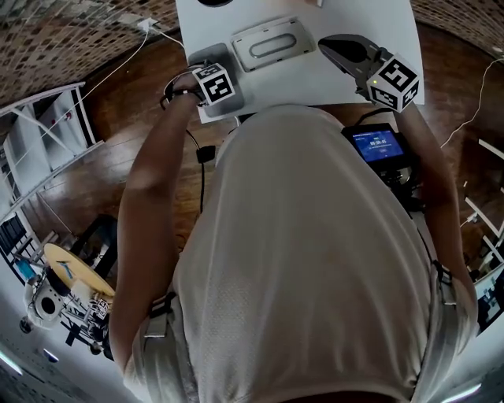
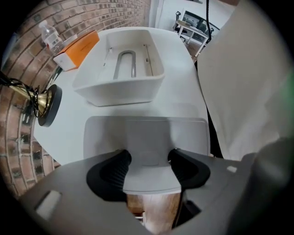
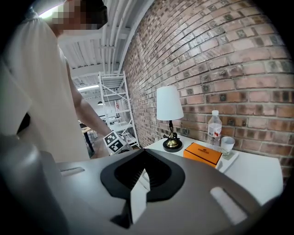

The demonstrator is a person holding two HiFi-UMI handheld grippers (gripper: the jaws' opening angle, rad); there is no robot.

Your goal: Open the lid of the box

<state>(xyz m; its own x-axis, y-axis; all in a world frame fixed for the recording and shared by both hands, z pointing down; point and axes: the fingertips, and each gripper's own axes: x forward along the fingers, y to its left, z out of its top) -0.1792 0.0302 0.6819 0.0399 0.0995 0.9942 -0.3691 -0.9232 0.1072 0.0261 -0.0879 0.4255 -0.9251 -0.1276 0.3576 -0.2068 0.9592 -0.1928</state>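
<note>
On the white table (image 1: 378, 24) stands an open white box (image 1: 272, 43), seen as an empty tub (image 2: 119, 89) in the left gripper view. Its flat grey lid (image 2: 144, 133) is off the box, at the table's near left edge (image 1: 231, 102). My left gripper (image 2: 149, 158) has the lid's near part filling the gap between its jaws, and wood floor shows under the lid's near edge. In the head view its marker cube covers the left gripper (image 1: 214, 79). My right gripper (image 1: 331, 45) is raised right of the box, shut and empty (image 3: 144, 153).
Along the brick wall stand a table lamp (image 3: 169, 114), an orange box (image 3: 202, 153), a water bottle (image 3: 214, 126) and a cup (image 3: 226, 143). A device with a lit screen (image 1: 378, 146) sits at the person's right. A white shelf rack (image 1: 47, 134) stands on the wood floor.
</note>
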